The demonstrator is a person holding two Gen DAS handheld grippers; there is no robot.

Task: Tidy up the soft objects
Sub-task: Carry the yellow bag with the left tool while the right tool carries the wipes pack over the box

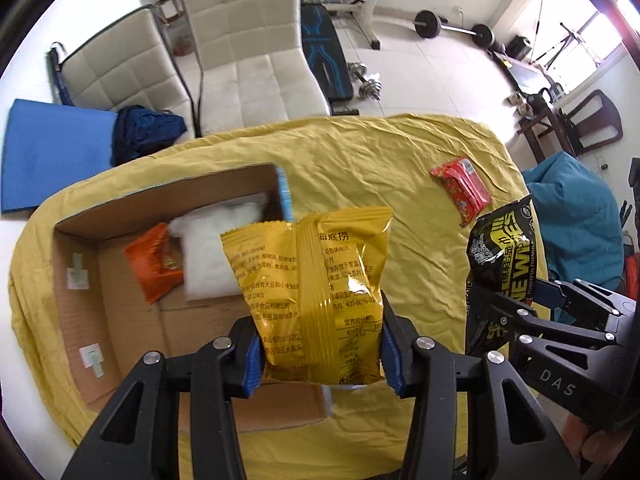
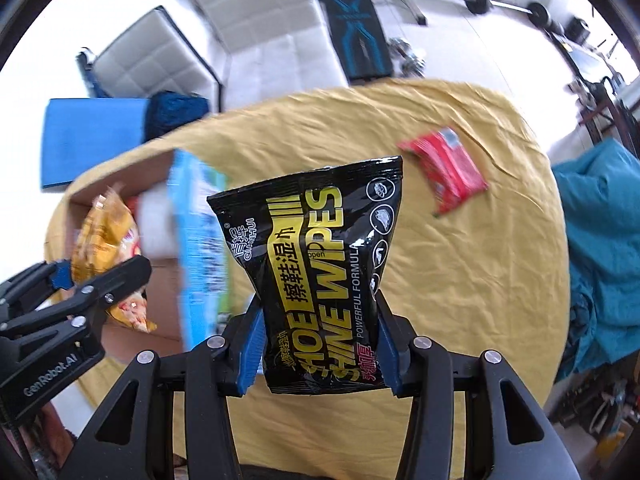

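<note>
Left gripper point(image 1: 322, 354): jaws closed part-way on the lower portion of the yellow snack packet point(image 1: 312, 292), blue pads pressing its two side edges. The packet stands upright at lower centre of the left wrist view, held above the near right corner of the cardboard box point(image 1: 120, 320).

Right gripper point(image 2: 320, 350): jaws closed part-way on the lower third of the black shoe wipes pack point(image 2: 320, 264), which is pinched to a waist at the pads. The pack is held at centre frame of the right wrist view, above the yellow cloth point(image 2: 460, 280) covering the surface, just right of the box.

Box contents, left centre of the left wrist view: an orange packet point(image 1: 154, 266) and a white soft pack point(image 1: 212, 252), lying side by side and touching. A blue-printed box flap point(image 2: 204, 240) stands along the right wall.

Farther out, a red packet point(image 1: 460, 188) lies alone on the cloth at upper right, well apart from the box.

Judged risks:
- Both packs are slick film held near one end only; either may slip or swing out of the jaws during transfer.
- The two grippers are close together; converging on the box at once may cause contact between them.
- The upright flap may catch the wipes pack on entry from the right.
- Release over the box corner may drop the yellow packet onto the rim.
</note>
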